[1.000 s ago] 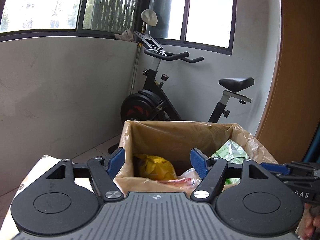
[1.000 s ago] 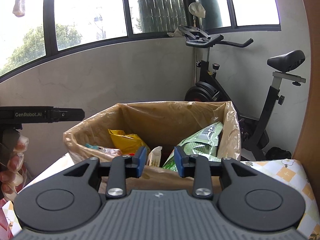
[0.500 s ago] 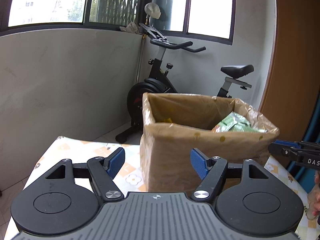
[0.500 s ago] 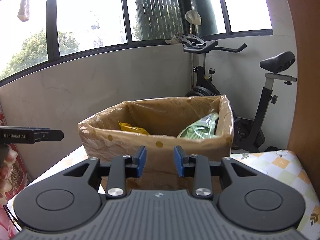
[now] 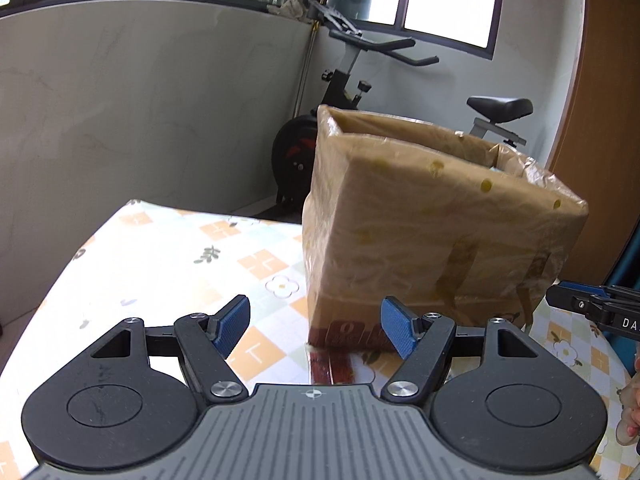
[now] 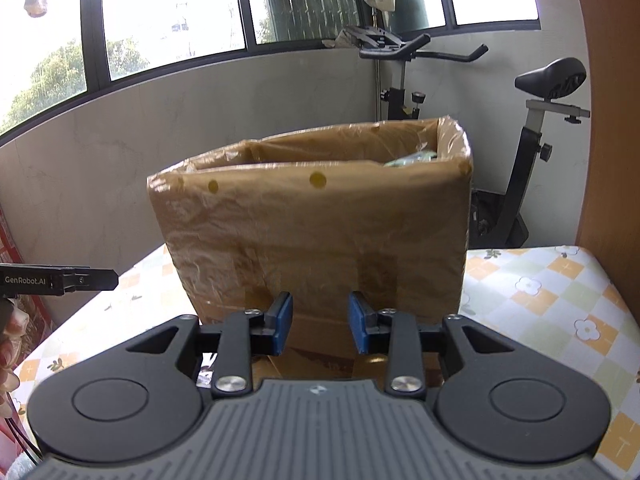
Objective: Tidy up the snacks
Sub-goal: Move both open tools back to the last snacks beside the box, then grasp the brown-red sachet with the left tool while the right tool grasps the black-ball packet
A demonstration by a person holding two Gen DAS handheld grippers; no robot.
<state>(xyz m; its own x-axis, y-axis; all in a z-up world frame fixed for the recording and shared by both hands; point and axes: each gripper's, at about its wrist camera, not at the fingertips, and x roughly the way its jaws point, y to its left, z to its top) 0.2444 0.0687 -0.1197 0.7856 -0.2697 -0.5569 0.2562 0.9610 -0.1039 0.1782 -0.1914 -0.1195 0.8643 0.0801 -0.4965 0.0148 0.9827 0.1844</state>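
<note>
A cardboard box [image 5: 420, 240] lined with clear plastic stands on the flower-patterned table [image 5: 168, 248]. My left gripper [image 5: 316, 322] is open and empty, low in front of the box's near corner. My right gripper [image 6: 320, 322] faces the box's [image 6: 312, 240] front wall. Its jaws stand a narrow gap apart with nothing between them. Only a bit of a green snack packet [image 6: 412, 158] shows over the rim at the right; the rest of the contents are hidden. Each gripper shows at the edge of the other's view: the right gripper [image 5: 592, 304] and the left gripper [image 6: 96, 280].
An exercise bike [image 6: 532, 128] stands on the floor behind the table by the grey wall. A wooden panel [image 5: 600, 80] rises on the right. Red print [image 5: 344, 330] marks the box's foot. The tablecloth [image 6: 552, 300] lies bare right of the box.
Both grippers have sunk and drawn back from above the box. The views went from looking down into it to facing its outer walls. Jaw gaps are unchanged.
</note>
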